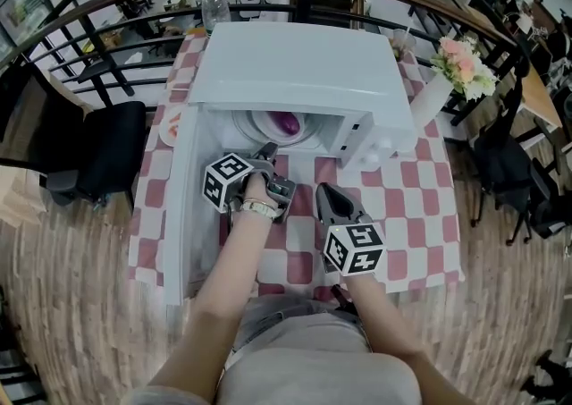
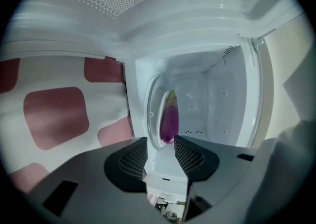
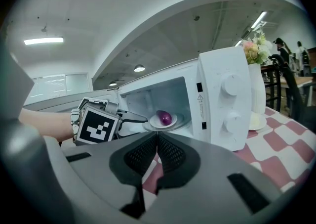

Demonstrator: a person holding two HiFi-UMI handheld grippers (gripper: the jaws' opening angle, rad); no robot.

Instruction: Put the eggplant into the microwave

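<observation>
The purple eggplant (image 1: 290,123) (image 2: 169,119) (image 3: 165,117) lies on a white plate (image 3: 157,123) inside the white microwave (image 1: 295,68) (image 3: 222,99). The microwave's door (image 1: 179,206) is swung wide open to the left. My left gripper (image 1: 266,156) (image 2: 161,145) (image 3: 140,118) hovers just outside the cavity's mouth, pointing in at the eggplant. Its jaws stand apart and hold nothing. My right gripper (image 1: 323,191) (image 3: 157,136) sits lower on the table in front of the control panel, jaws pressed together and empty.
The table wears a red-and-white checked cloth (image 1: 411,206). A white vase of flowers (image 1: 456,68) stands right of the microwave, a water bottle (image 1: 213,5) behind it, a plate (image 1: 170,126) at its left. A black chair (image 1: 98,153) and a railing border the table.
</observation>
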